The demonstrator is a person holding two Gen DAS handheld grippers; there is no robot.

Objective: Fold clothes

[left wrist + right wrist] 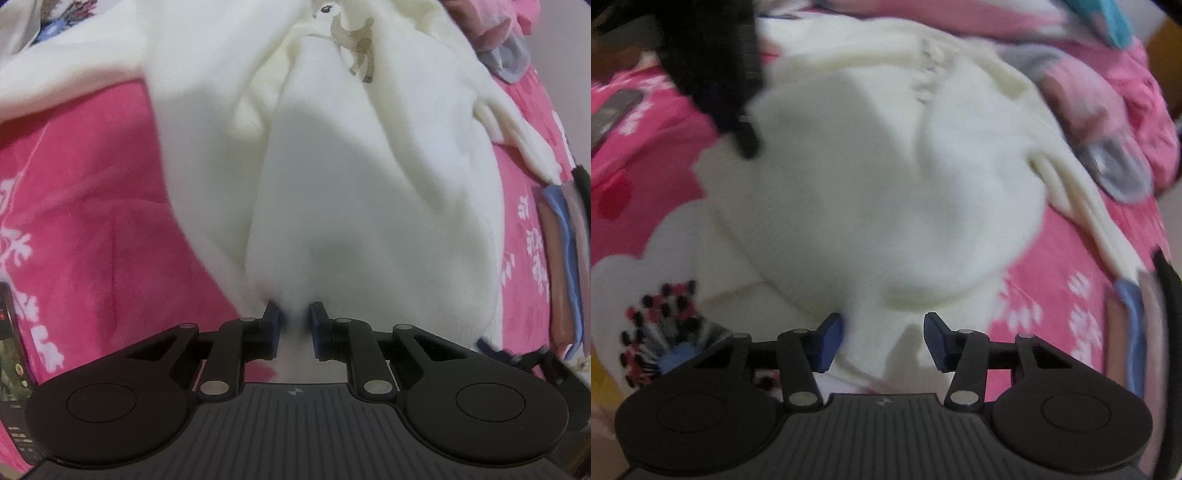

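Note:
A cream-white fleece garment (369,221) with a small deer print (354,48) lies bunched on a pink bedspread (92,203). My left gripper (295,321) is shut on the garment's near edge, cloth pinched between its blue pads. In the right wrist view the same garment (868,184) fills the middle. My right gripper (883,332) stands open, and a fold of the cloth lies loose between its blue fingers (827,339). A blurred black gripper (738,122), seemingly my left one, reaches onto the garment from the upper left.
Pink and grey clothes (1108,147) are piled at the far right. A phone (14,369) lies at the left edge of the bed. A blue and brown flat object (561,258) sits at the right edge. The bedspread (1052,295) has white prints.

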